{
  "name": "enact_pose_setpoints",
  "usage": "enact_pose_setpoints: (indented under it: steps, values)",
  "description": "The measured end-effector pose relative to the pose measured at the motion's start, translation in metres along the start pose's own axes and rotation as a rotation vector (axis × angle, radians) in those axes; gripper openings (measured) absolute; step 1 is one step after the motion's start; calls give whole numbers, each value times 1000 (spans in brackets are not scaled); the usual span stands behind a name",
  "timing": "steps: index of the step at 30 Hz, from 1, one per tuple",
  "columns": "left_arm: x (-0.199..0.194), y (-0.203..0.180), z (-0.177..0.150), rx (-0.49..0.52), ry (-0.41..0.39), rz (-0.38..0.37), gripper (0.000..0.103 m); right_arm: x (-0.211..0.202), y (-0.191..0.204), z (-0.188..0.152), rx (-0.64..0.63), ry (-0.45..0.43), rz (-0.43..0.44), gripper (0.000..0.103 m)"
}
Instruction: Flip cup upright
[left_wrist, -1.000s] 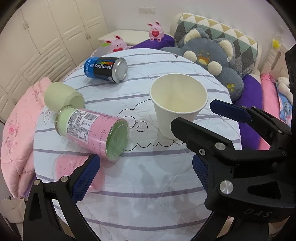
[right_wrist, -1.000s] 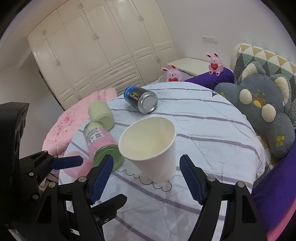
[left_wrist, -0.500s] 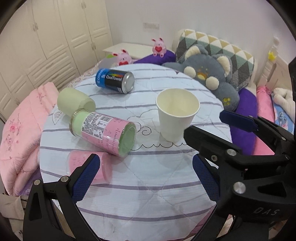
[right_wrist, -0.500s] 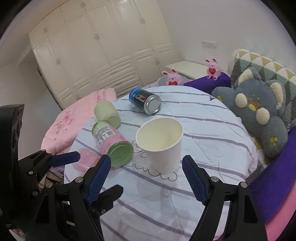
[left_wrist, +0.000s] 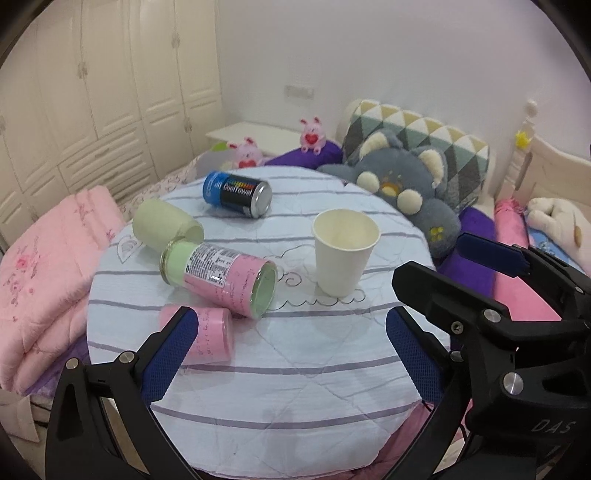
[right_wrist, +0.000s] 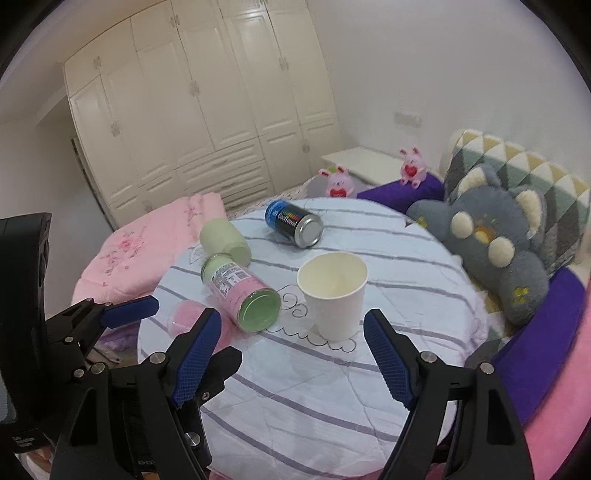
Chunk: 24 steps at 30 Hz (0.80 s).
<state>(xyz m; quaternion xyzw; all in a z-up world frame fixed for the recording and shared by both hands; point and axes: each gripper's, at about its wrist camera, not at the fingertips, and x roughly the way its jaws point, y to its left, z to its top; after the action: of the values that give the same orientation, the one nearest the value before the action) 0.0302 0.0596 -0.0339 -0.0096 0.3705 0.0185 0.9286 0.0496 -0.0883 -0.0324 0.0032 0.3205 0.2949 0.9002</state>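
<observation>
A white paper cup (left_wrist: 344, 251) stands upright, mouth up, on the round striped table (left_wrist: 295, 376); it also shows in the right wrist view (right_wrist: 334, 293). My left gripper (left_wrist: 291, 350) is open and empty, well back from the cup near the table's front. My right gripper (right_wrist: 291, 354) is open and empty, just in front of the cup and apart from it. The right gripper's black body also shows at the right of the left wrist view (left_wrist: 517, 314).
A pink and green jar (left_wrist: 221, 275) lies on its side left of the cup, with its pale green lid (left_wrist: 164, 225) and a pink cap (left_wrist: 207, 334) nearby. A blue can (left_wrist: 238, 194) lies at the back. A grey plush (left_wrist: 406, 188) and a pink quilt (left_wrist: 40, 258) flank the table.
Both grippers have drawn back and up from the cup, so the cup and table look smaller. The cup stays upright in place. Both stay open.
</observation>
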Motion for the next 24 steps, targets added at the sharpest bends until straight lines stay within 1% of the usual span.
enact_pose_setpoints:
  steps: [2,6,9,11,13,15,17,22,24]
  values:
    - [-6,0,-2,17,-49,-35,103,-7,4,-1,0,-21,-28,81]
    - [-17,-1,-5,56,-158,-90,103,-22,13,-7,10,-78,-115,81]
    - [-21,-4,-5,74,-211,-132,103,-34,21,-11,0,-146,-209,82]
    - [-22,-4,-5,77,-233,-151,103,-39,27,-10,-16,-185,-261,88]
    - [-22,-4,-4,72,-254,-160,103,-45,33,-11,-28,-228,-338,88]
    - [-23,-3,-4,65,-266,-161,103,-47,36,-10,-34,-252,-388,88]
    - [-24,-1,-5,58,-281,-168,103,-49,36,-9,-31,-259,-402,88]
    - [-26,3,-8,56,-311,-161,103,-51,39,-9,-30,-297,-492,88]
    - [-27,5,-9,58,-318,-161,103,-50,41,-8,-37,-297,-501,88]
